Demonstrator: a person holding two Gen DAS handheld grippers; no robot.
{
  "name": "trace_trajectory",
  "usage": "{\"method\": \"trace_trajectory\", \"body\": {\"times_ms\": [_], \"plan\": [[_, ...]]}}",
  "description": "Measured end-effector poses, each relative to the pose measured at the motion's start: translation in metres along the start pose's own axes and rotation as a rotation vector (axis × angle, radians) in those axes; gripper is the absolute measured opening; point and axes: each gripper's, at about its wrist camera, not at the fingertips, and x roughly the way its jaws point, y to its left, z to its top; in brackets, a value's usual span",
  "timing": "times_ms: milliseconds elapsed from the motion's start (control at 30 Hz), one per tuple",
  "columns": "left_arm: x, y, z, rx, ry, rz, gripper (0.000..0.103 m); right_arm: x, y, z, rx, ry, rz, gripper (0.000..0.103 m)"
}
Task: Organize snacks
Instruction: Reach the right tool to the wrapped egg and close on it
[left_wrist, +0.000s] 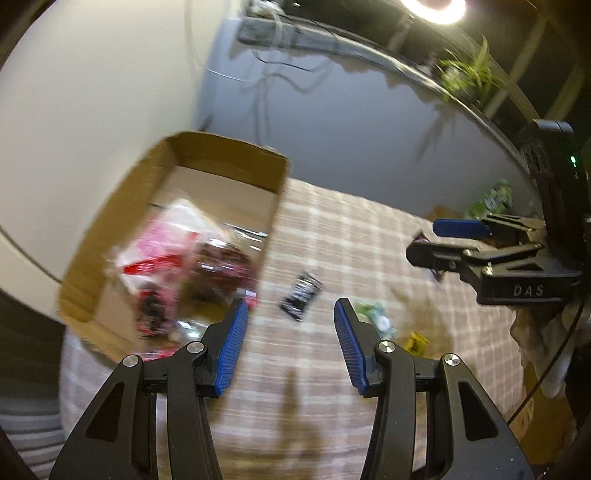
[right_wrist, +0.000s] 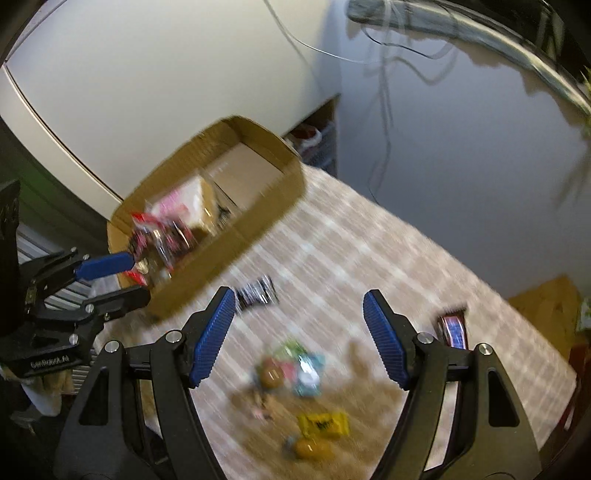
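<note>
Both tools hung released above a desk of loose snacks.
The left tool (left_wrist: 290, 345) and right tool (right_wrist: 299, 338) gaped empty over the beige checked cloth (right_wrist: 369, 258); a black-and-white wrapper (left_wrist: 301, 295) lay just beside the brown cardboard box (left_wrist: 122, 218) holding pink packets (left_wrist: 166, 243).

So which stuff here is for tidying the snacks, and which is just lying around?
For the job:
box
black packet
yellow packet
green packet
purple packet

Just lying about:
plant
cables
lamp
</note>
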Motion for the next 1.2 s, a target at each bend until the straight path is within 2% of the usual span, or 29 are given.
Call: {"method": "trace_trajectory", "body": {"times_ms": [67, 300, 367, 433, 567, 733, 1000, 1067, 1200], "plan": [[0.008, -0.01, -0.003, 0.023, 0.024, -0.024, 0.042, -0.005, -0.011, -0.018, 0.022, 0.014, -0.008, 0.075], [0.04, -0.042, -0.016, 0.089, 0.121, -0.09, 0.033, -0.011, -0.028, -0.077, 0.054, 0.066, -0.012, 0.074], [0.048, -0.049, -0.02, 0.102, 0.145, -0.104, 0.03, -0.011, -0.027, -0.09, 0.051, 0.08, -0.01, 0.068], [0.058, -0.058, -0.023, 0.12, 0.175, -0.115, 0.03, -0.009, -0.025, -0.103, 0.045, 0.095, -0.007, 0.066], [0.074, -0.07, -0.029, 0.152, 0.217, -0.123, 0.027, 0.0, -0.02, -0.126, 0.047, 0.135, 0.02, 0.051], [0.088, -0.077, -0.035, 0.17, 0.244, -0.115, 0.027, 0.013, -0.019, -0.139, 0.061, 0.157, 0.041, 0.043], [0.103, -0.078, -0.036, 0.174, 0.26, -0.09, 0.027, 0.035, -0.014, -0.15, 0.048, 0.188, 0.042, 0.041], [0.105, -0.078, -0.037, 0.176, 0.261, -0.084, 0.027, 0.04, -0.012, -0.152, 0.041, 0.2, 0.043, 0.036], [0.109, -0.08, -0.037, 0.181, 0.255, -0.076, 0.025, 0.045, -0.009, -0.152, 0.032, 0.207, 0.021, 0.035]]}}
